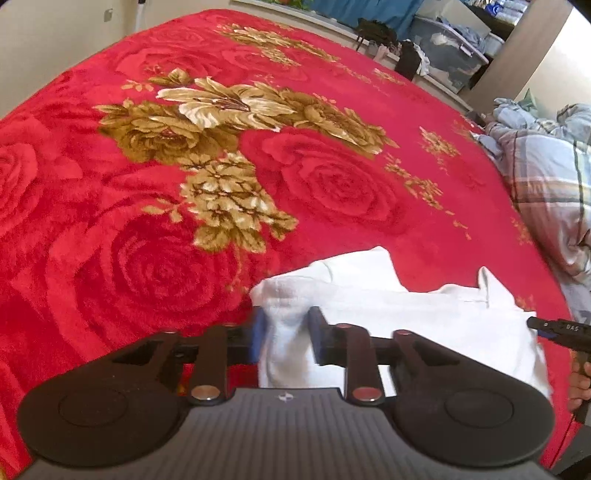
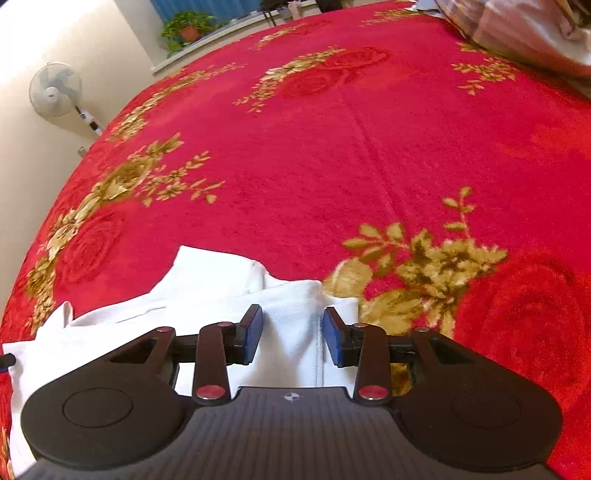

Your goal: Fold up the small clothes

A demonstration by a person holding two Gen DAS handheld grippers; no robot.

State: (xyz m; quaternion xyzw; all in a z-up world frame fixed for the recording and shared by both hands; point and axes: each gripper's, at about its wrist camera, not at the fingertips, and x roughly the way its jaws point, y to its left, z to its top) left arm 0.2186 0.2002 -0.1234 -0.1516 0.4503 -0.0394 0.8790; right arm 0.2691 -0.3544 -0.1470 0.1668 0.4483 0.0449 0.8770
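A small white garment (image 1: 388, 306) lies on a red blanket with gold flowers (image 1: 221, 147). My left gripper (image 1: 284, 332) stands with its jaws a little apart around the garment's left corner; cloth fills the gap. In the right wrist view the same white garment (image 2: 207, 295) lies low and left. My right gripper (image 2: 291, 336) has its blue-padded jaws apart around the garment's right edge, with a seam between them. The other gripper's tip (image 1: 554, 332) shows at the right edge of the left wrist view.
A crumpled plaid quilt (image 1: 546, 177) lies at the bed's right side. Storage bins (image 1: 447, 51) and clutter stand beyond the far edge. A standing fan (image 2: 55, 88) and a potted plant (image 2: 188, 29) are by the wall. The red blanket (image 2: 332, 147) stretches ahead.
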